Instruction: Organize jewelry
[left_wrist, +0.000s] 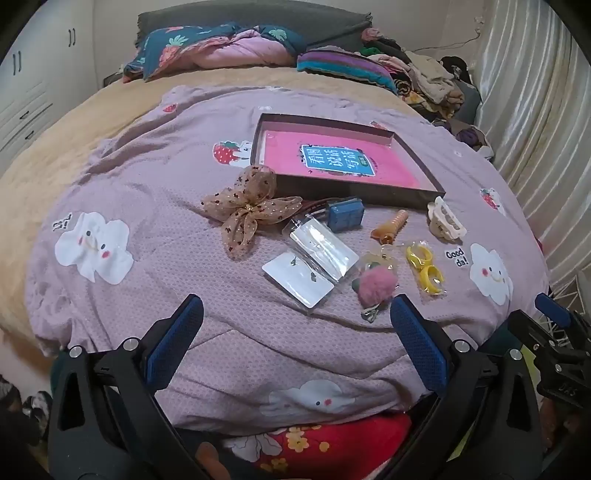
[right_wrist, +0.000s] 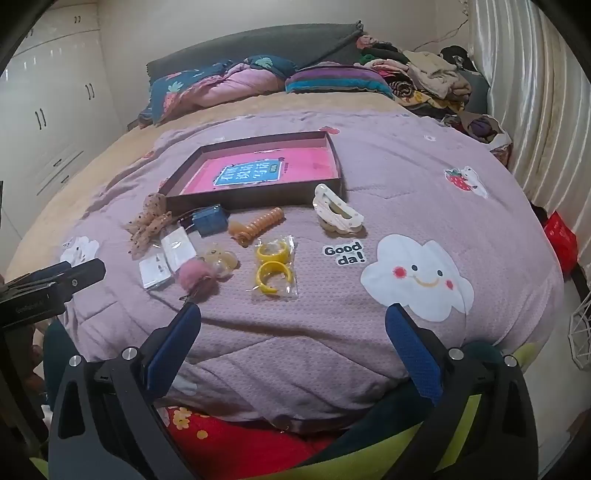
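Note:
Jewelry lies on a purple quilt in front of a dark shallow box (left_wrist: 406, 192) (right_wrist: 258, 201) with a pink book inside. I see a beige dotted bow (left_wrist: 247, 210) (right_wrist: 147, 221), a blue clip (left_wrist: 345, 214) (right_wrist: 210, 219), earring cards in plastic (left_wrist: 306, 266) (right_wrist: 166, 258), a pink pompom clip (left_wrist: 376, 282) (right_wrist: 195, 277), an orange spiral hair tie (left_wrist: 391, 225) (right_wrist: 258, 221), yellow rings in a bag (left_wrist: 424, 267) (right_wrist: 273, 269) and a cream claw clip (left_wrist: 445, 221) (right_wrist: 338, 214). My left gripper (left_wrist: 295, 306) and right gripper (right_wrist: 293, 314) are open, empty, near the front edge.
Pillows and a folded duvet (left_wrist: 221, 48) lie at the head of the bed. A clothes pile (right_wrist: 424, 81) sits at the back right by a curtain. White wardrobes (right_wrist: 48, 110) stand on the left. A red patterned cloth (left_wrist: 314, 443) lies below the quilt's front edge.

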